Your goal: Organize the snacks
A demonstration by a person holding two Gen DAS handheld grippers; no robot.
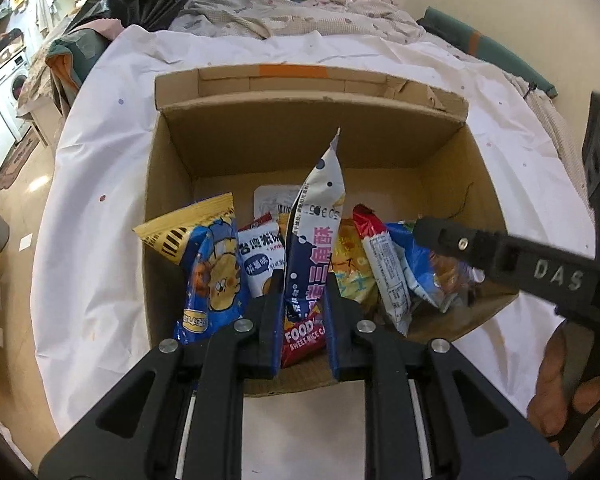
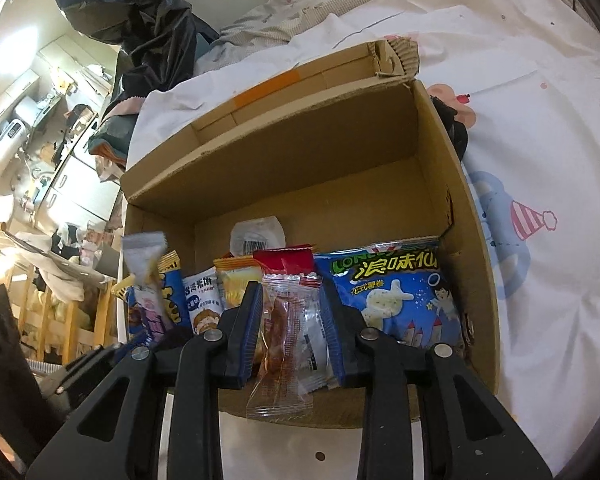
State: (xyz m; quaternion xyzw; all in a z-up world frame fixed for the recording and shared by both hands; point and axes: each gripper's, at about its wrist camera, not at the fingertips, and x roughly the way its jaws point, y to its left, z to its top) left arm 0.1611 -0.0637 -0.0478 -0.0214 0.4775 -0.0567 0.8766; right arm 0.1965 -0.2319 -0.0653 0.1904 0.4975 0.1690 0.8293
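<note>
left gripper (image 1: 303, 300) clamped on a tall rice-cake packet (image 1: 314, 248), held upright over the near wall of the cardboard box (image 2: 440, 152), which sits on a white sheet (image 1: 100, 160) spread over the bed. right gripper (image 2: 289, 328) closed around a clear-wrapped snack (image 2: 286, 344), its lower end hanging outside the near wall. both packets are carried on edge, probably so they can be slotted into the standing row already along the near side: a yellow-and-blue bag (image 1: 210, 272), a white rice-cracker pack (image 1: 260, 260), a yellow packet (image 1: 350, 272), a red-topped packet (image 1: 380, 264) and a blue star-print bag (image 2: 392, 300) (upright filing keeps the labels readable and the back half free). a pale label (image 2: 256, 238) lies on the box floor behind the row. hidden or unclear: the bottoms of the standing packets behind the gripper bodies; how far either held packet reaches below the fingers; whether the row leans on the wall or on itself; the clear wrapper's contents beyond an orange-brown strip.
</note>
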